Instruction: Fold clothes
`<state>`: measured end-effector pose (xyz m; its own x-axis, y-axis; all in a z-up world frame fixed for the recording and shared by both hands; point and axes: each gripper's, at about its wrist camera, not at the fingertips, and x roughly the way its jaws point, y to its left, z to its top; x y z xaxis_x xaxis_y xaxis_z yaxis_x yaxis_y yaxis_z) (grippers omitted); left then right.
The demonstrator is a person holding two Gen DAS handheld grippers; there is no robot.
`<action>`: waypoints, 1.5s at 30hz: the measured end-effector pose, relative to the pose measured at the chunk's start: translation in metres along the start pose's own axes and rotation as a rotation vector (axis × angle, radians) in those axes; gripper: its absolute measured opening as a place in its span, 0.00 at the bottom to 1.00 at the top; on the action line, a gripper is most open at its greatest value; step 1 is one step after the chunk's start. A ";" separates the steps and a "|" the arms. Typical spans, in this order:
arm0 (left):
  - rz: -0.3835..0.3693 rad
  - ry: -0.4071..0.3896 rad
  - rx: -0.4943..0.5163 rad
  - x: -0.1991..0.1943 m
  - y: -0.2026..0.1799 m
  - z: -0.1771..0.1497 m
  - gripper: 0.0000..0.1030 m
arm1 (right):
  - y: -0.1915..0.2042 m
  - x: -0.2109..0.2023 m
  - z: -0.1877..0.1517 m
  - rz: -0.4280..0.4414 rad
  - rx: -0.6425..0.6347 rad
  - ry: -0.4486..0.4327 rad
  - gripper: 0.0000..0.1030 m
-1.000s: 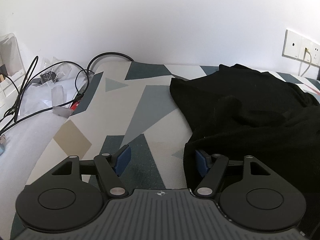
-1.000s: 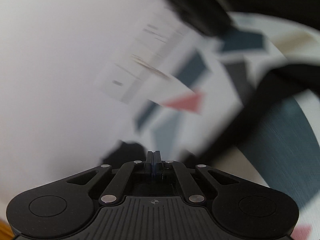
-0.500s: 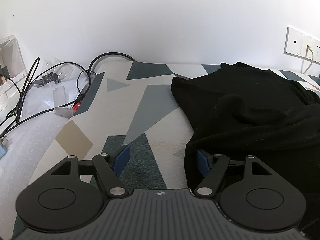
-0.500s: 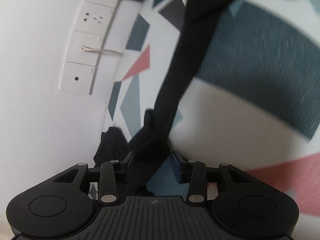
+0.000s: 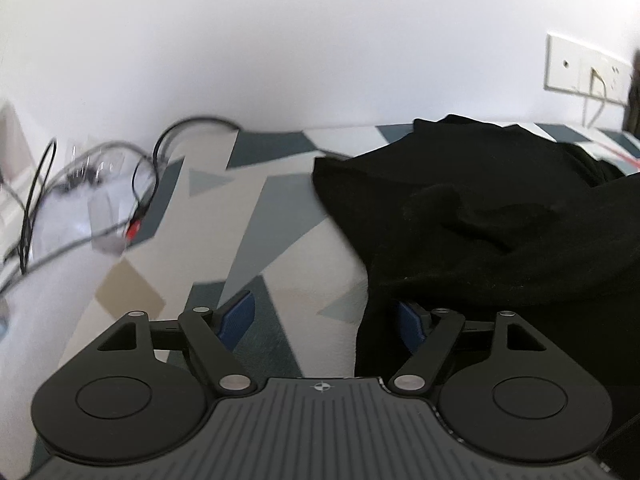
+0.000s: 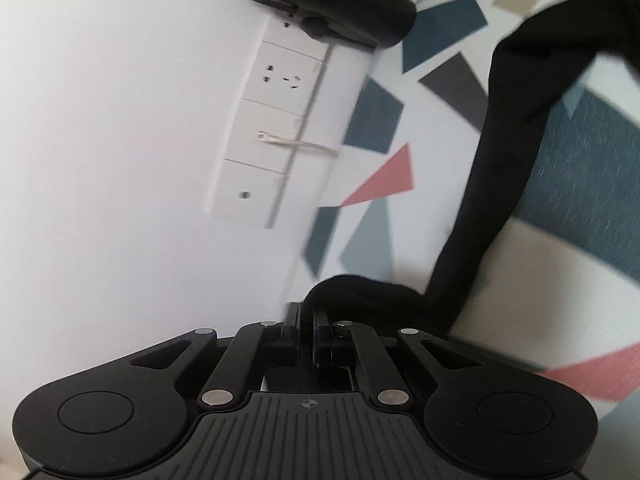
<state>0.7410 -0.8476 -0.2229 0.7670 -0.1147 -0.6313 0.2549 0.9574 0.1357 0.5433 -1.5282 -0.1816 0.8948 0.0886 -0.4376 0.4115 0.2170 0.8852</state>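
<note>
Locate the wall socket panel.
Left wrist view: socket panel on the white wall, upper right, above the black garment. Right wrist view: left of centre.

Two black handheld grippers
Left gripper (image 5: 326, 318) and right gripper (image 6: 306, 322): blue pads, silver pivot screws, ribbed grey housing, crosshair mark.

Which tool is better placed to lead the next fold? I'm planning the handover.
Right, probably. The right tool is shut on the black garment's sleeve. The left tool is open, only straddling its edge.

Black garment (image 5: 480, 216), geometric grey-teal-pink cloth (image 5: 256, 208), white wall (image 5: 280, 40)
</note>
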 end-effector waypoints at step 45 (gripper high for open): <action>-0.133 -0.039 0.063 -0.051 0.033 0.002 0.78 | 0.012 0.002 0.000 -0.326 -0.274 0.062 0.37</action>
<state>0.7120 -0.8111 -0.1846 0.7461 -0.2509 -0.6167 0.3912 0.9147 0.1011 0.5502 -1.5250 -0.1718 0.7103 0.0291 -0.7033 0.6020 0.4927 0.6283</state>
